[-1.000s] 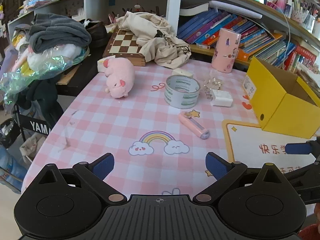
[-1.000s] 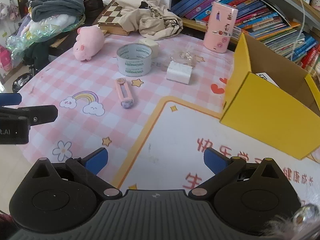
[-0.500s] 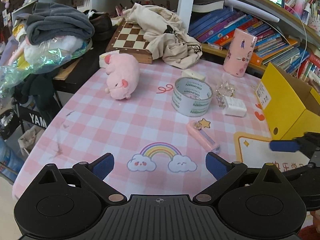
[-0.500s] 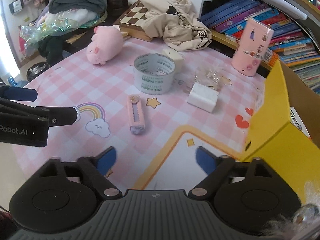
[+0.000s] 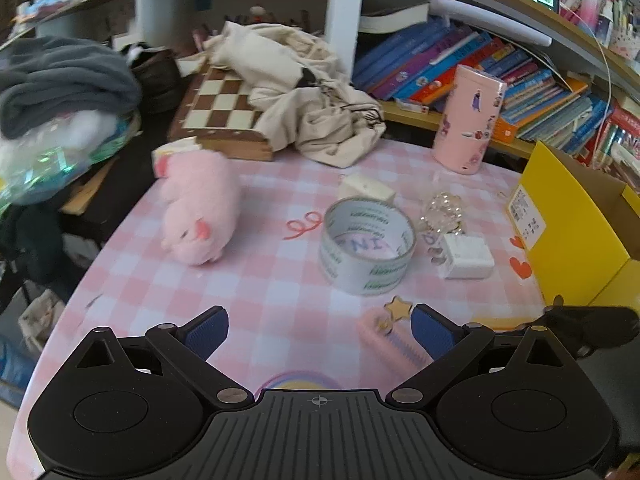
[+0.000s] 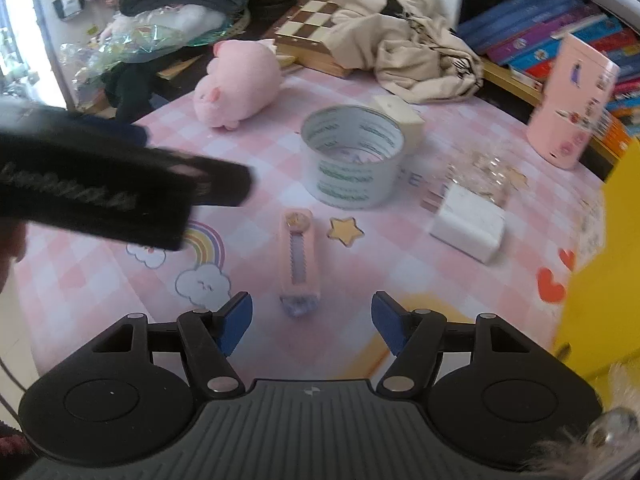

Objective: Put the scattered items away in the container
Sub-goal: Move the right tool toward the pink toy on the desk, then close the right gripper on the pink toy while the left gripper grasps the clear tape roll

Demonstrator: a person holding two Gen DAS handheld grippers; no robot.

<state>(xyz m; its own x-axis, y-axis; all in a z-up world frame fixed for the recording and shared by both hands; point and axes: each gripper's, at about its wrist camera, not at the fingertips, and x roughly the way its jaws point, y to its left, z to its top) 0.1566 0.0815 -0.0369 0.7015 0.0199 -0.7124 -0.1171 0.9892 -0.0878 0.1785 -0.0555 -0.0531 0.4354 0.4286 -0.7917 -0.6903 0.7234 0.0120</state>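
A pink utility knife (image 6: 299, 258) lies on the checked tablecloth just ahead of my right gripper (image 6: 310, 325), whose jaws are closing with nothing between them. The knife (image 5: 390, 344) also shows low in the left wrist view, beside my open left gripper (image 5: 320, 330), which holds nothing. A roll of clear tape (image 5: 367, 245) (image 6: 352, 156) stands further back, with a white charger block (image 5: 466, 257) (image 6: 468, 226) and a crystal trinket (image 5: 444, 208) to its right. A pink plush pig (image 5: 200, 208) (image 6: 236, 84) lies at the left. The yellow box (image 5: 576, 232) (image 6: 600, 272) stands open at the right.
A pink cylindrical tin (image 5: 468, 120) and a small cream box (image 5: 366, 188) stand behind the tape. A chessboard (image 5: 224, 116) under a beige cloth (image 5: 304, 100) lies at the back. Bookshelves (image 5: 500, 76) line the far edge. Piled clothes (image 5: 60, 80) sit off the table's left.
Both grippers have moved forward over the table toward the scattered items. The right gripper's jaws have narrowed, and the pink knife now lies just in front of them.
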